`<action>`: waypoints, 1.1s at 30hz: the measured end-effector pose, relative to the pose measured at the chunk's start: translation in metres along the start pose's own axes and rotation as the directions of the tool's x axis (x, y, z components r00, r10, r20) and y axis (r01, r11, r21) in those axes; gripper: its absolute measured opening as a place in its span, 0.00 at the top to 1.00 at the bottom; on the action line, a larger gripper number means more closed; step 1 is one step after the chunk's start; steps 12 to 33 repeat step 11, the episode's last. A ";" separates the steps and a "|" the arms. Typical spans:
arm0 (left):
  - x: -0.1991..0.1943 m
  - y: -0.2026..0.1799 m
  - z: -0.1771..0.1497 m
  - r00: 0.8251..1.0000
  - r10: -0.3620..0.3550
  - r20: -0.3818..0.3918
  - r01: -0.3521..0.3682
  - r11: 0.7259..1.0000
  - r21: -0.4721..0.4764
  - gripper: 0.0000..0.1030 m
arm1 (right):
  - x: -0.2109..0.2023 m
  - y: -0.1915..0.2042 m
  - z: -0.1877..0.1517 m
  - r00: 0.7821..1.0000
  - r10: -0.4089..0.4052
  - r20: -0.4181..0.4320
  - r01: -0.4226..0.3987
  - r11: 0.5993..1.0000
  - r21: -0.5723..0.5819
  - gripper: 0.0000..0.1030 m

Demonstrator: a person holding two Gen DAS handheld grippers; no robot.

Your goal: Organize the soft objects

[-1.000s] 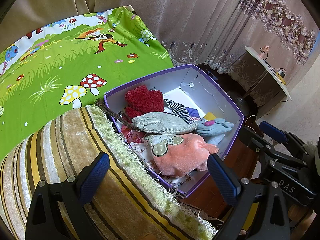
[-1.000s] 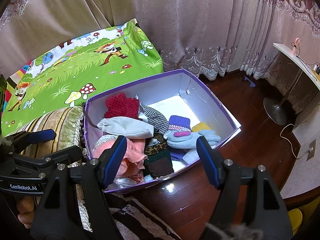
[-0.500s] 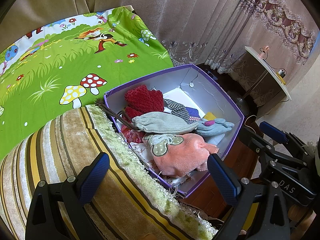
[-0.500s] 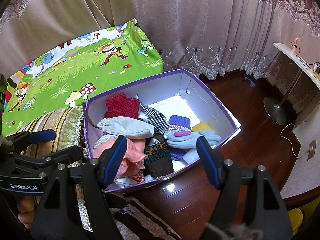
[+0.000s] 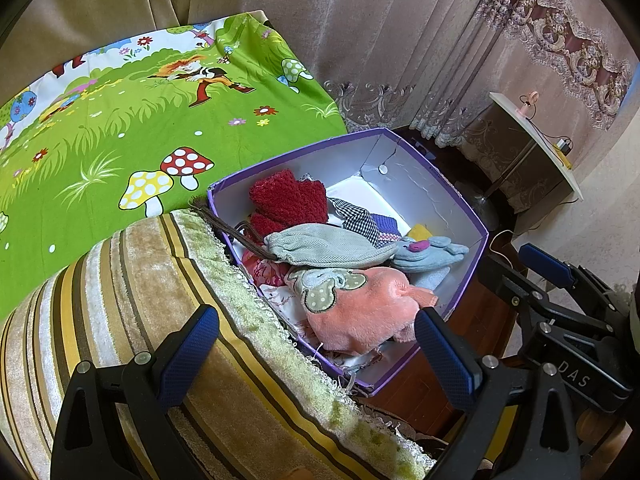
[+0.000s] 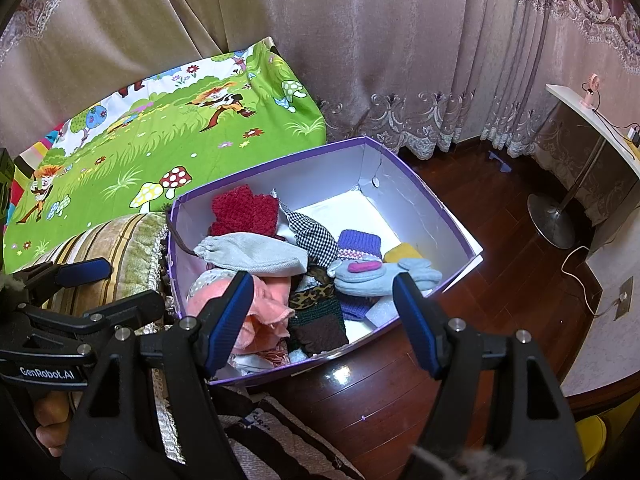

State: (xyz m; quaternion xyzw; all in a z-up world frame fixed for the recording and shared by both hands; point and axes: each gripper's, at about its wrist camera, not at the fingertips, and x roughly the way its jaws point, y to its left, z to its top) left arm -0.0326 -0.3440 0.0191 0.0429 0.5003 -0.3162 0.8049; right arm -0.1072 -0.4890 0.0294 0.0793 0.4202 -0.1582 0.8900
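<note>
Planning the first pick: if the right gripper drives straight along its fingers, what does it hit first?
Probably the soft pile in the purple box: right gripper, jaws open and empty, lines up near the leopard-print cloth beside the light-blue gloves. Depth unclear.

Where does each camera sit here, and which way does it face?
Left wrist: on the left gripper, above a striped cushion, angled down at the box; own open fingers and the right gripper show.
Right wrist: on the right gripper, over the wood floor, angled down into the box; own open fingers, the left gripper and a hand show.
Shared: box, red knit, green sheet, curtains.
</note>
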 end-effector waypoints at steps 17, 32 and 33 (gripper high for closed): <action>-0.017 -0.012 0.003 0.992 -0.047 0.114 0.042 0.998 0.044 0.00 | -0.001 -0.005 -0.003 1.000 -0.001 0.003 0.001 1.000 0.028 0.27; -0.017 -0.012 0.003 0.992 -0.047 0.114 0.042 0.998 0.044 0.00 | -0.001 -0.005 -0.003 1.000 -0.001 0.003 0.001 1.000 0.028 0.27; -0.017 -0.012 0.003 0.992 -0.047 0.114 0.042 0.998 0.044 0.00 | -0.001 -0.005 -0.003 1.000 -0.001 0.003 0.001 1.000 0.028 0.27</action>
